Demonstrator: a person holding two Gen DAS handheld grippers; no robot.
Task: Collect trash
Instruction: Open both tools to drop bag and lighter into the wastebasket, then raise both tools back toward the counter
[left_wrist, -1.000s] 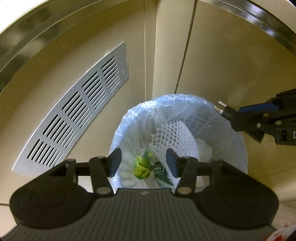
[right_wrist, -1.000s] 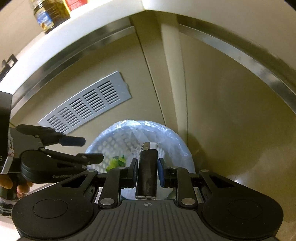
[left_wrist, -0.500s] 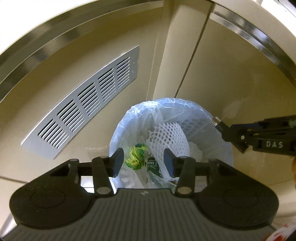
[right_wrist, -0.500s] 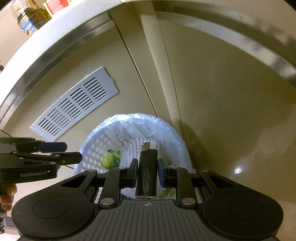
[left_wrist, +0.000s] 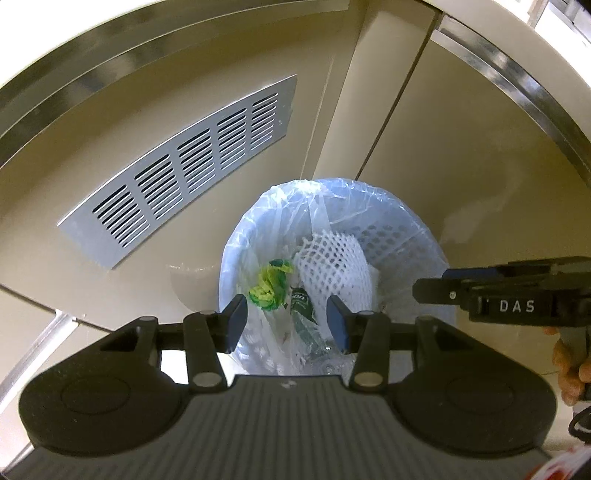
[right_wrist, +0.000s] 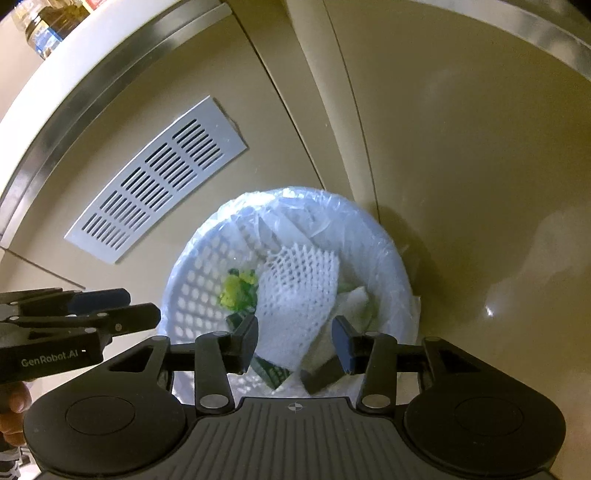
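A white perforated trash basket (left_wrist: 428, 240) (right_wrist: 184, 284), lined with a clear bag, stands on the floor below both grippers. Inside lie a white foam net (left_wrist: 332, 266) (right_wrist: 295, 291), a crumpled yellow-green wrapper (left_wrist: 269, 284) (right_wrist: 236, 288) and a green packet (left_wrist: 301, 306) (right_wrist: 273, 373). My right gripper (right_wrist: 295, 339) (left_wrist: 432, 288) hangs over the basket, its jaws opening. The black lighter (right_wrist: 321, 371) is blurred and loose just below its right finger, over the trash. My left gripper (left_wrist: 288, 321) (right_wrist: 144, 310) is open above the basket's left side with nothing between its fingers.
Beige cabinet doors enclose the corner behind the basket. A silver vent grille (left_wrist: 184, 173) (right_wrist: 159, 177) sits in the left door. Bottles (right_wrist: 48, 22) stand on the counter above. A person's hand (left_wrist: 569, 365) (right_wrist: 14, 406) holds each gripper.
My right gripper's jaws have opened and the black lighter has left them, dropping towards the basket. My left gripper has drawn up and away from the basket a little.
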